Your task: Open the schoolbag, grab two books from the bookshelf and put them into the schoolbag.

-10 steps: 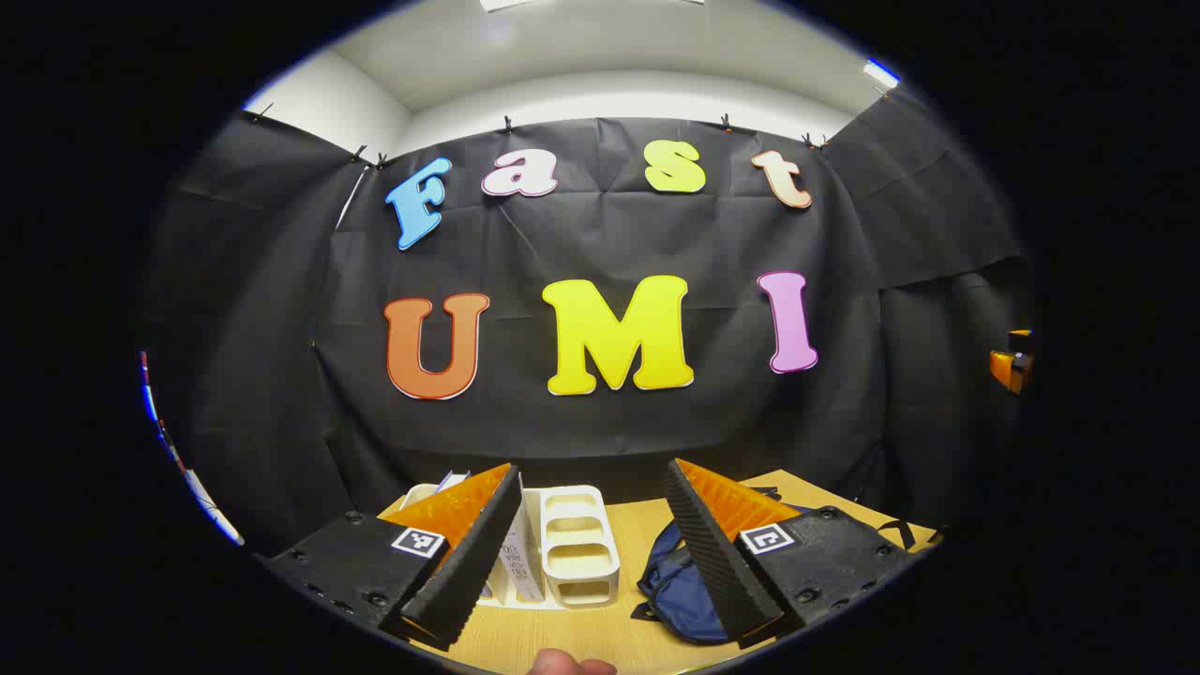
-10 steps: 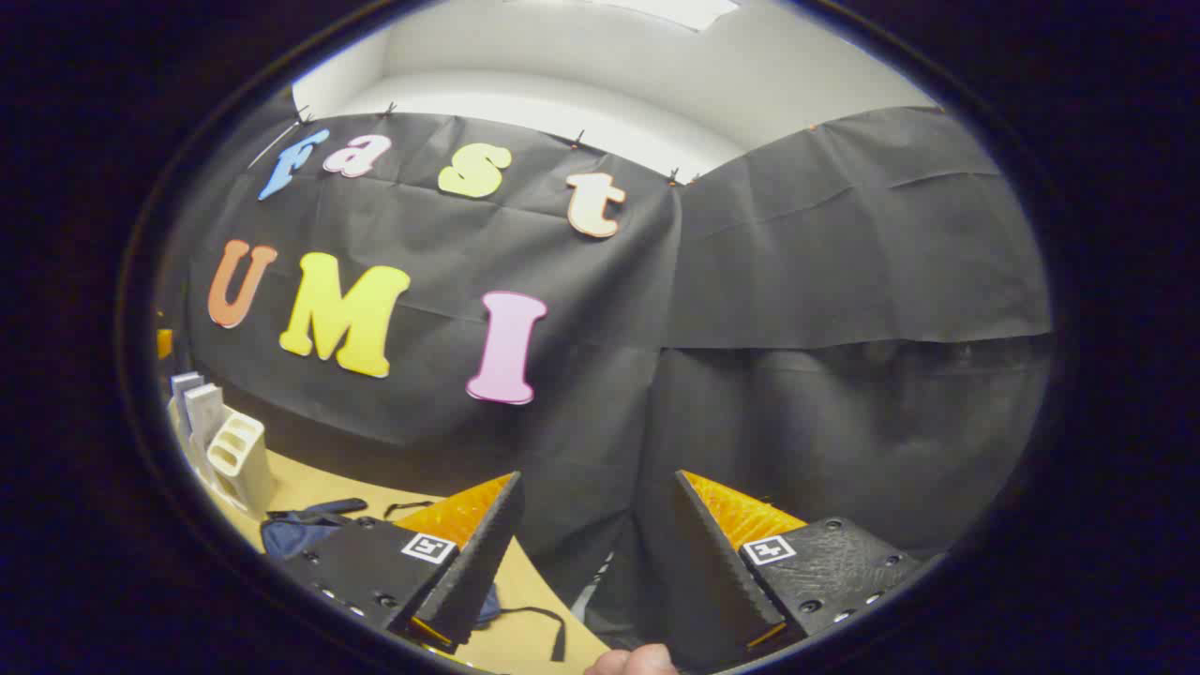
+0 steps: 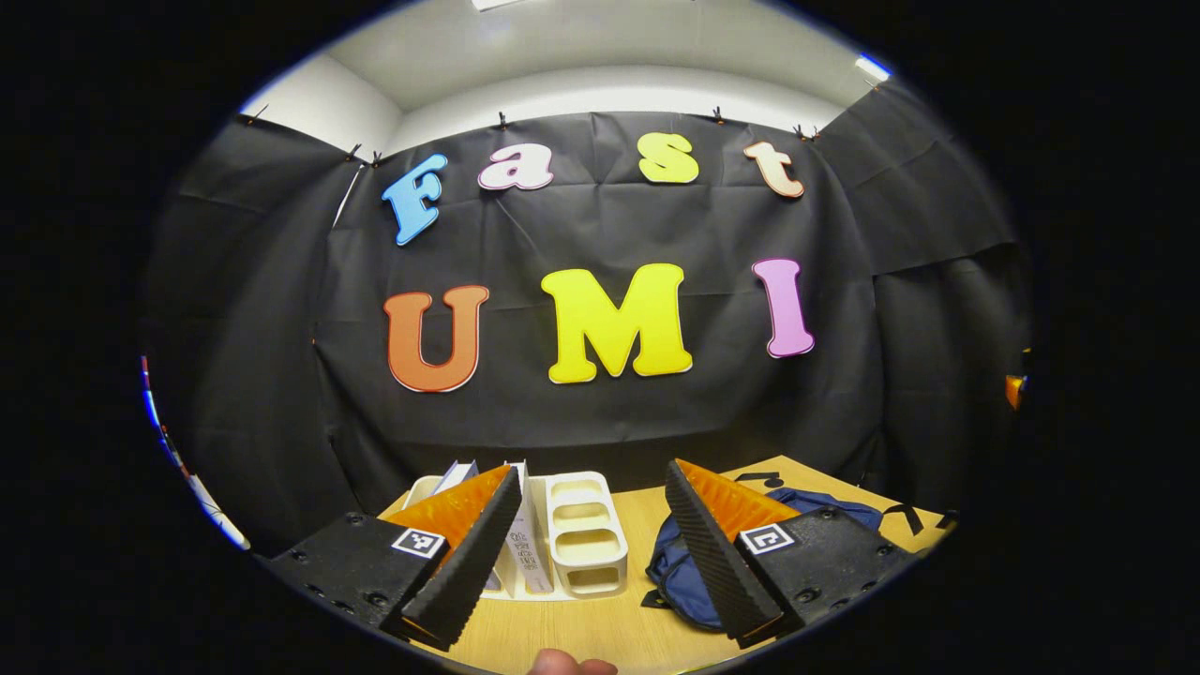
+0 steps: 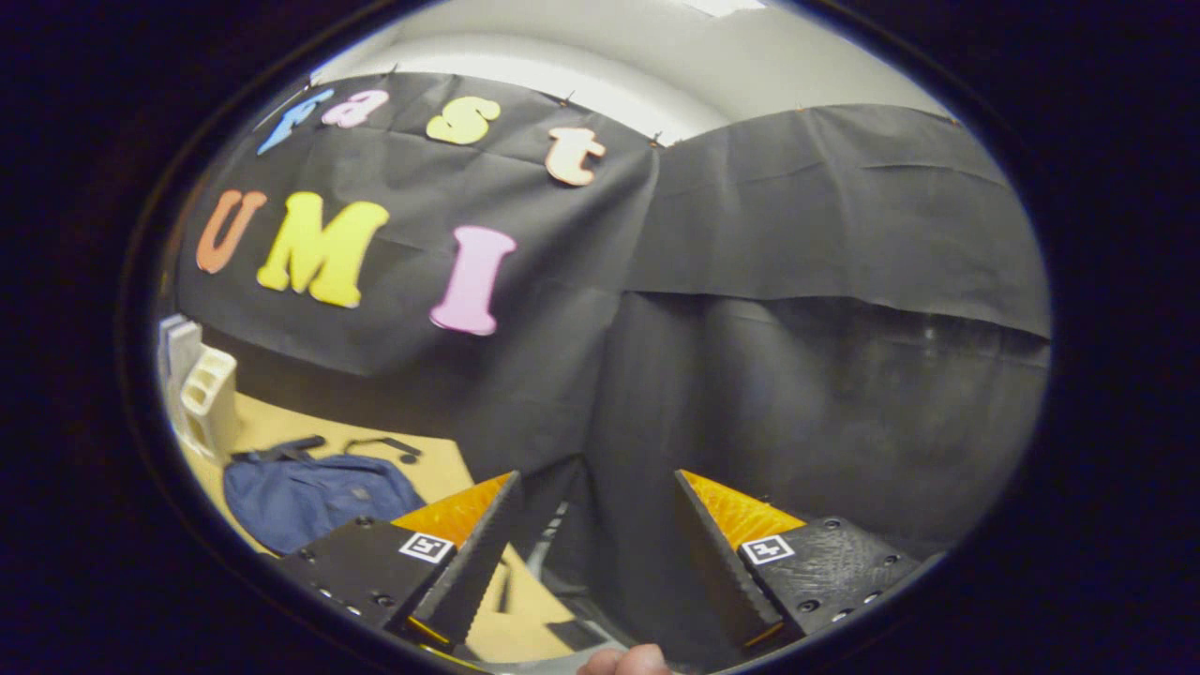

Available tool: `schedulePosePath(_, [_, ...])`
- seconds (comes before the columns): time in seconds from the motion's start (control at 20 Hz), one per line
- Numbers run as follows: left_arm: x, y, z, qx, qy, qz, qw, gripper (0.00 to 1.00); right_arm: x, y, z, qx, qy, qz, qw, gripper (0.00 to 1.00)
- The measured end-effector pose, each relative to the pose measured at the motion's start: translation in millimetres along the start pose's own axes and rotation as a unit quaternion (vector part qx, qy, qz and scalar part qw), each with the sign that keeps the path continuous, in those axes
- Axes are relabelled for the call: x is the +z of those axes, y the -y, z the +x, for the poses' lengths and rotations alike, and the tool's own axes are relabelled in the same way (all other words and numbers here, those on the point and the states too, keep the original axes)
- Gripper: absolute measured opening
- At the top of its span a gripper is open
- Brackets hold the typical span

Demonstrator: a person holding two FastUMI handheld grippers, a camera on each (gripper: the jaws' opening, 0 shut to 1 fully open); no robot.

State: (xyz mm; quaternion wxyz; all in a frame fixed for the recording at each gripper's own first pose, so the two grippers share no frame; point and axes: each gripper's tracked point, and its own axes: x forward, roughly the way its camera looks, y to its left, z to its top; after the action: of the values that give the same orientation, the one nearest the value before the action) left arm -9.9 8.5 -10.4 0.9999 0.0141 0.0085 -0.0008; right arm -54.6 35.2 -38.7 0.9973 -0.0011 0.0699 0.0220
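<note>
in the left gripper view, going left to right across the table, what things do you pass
books standing in the left part of the white bookshelf → the bookshelf's empty slots → bare wooden table → blue schoolbag lying flat, partly behind the open left tool.

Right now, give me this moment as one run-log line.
phase: approach | left gripper: open, empty | right gripper: open, empty | schoolbag: on table, untouched | books: in bookshelf
</note>
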Motion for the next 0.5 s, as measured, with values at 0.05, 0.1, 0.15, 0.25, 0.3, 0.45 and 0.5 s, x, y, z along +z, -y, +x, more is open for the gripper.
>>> schedulePosePath(0.05, [2, -2, 0, 0.002, 0.001, -0.003, 1.0, 0.98, 9, -38, -6, 0.034, -0.001, 0.011, 0.999, 0.98])
schedulePosePath(0.1, [1, -6, -1, 0.005, -0.001, -0.008, 1.0, 0.98, 20, -76, -16, 0.072, 0.003, 0.018, 0.997, 0.95])
schedulePosePath(0.15, [-2, -12, -2, 0.011, -0.005, -0.013, 1.0, 0.98, 30, -110, -26, 0.11, 0.008, 0.022, 0.994, 0.99])
schedulePosePath(0.25, [-6, -27, -5, 0.028, -0.014, -0.018, 0.999, 0.98, 43, -167, -44, 0.172, 0.012, 0.021, 0.985, 0.92])
schedulePosePath(0.3, [-9, -34, -8, 0.036, -0.019, -0.021, 0.999, 0.98, 46, -193, -55, 0.203, 0.012, 0.024, 0.979, 0.95])
schedulePosePath(0.45, [-21, -56, -16, 0.057, -0.038, -0.022, 0.997, 0.98, 44, -247, -70, 0.264, -0.004, 0.008, 0.964, 0.98])
schedulePosePath(0.5, [-22, -62, -18, 0.064, -0.039, -0.021, 0.997, 0.98, 38, -261, -70, 0.281, -0.012, 0.0, 0.96, 0.98])
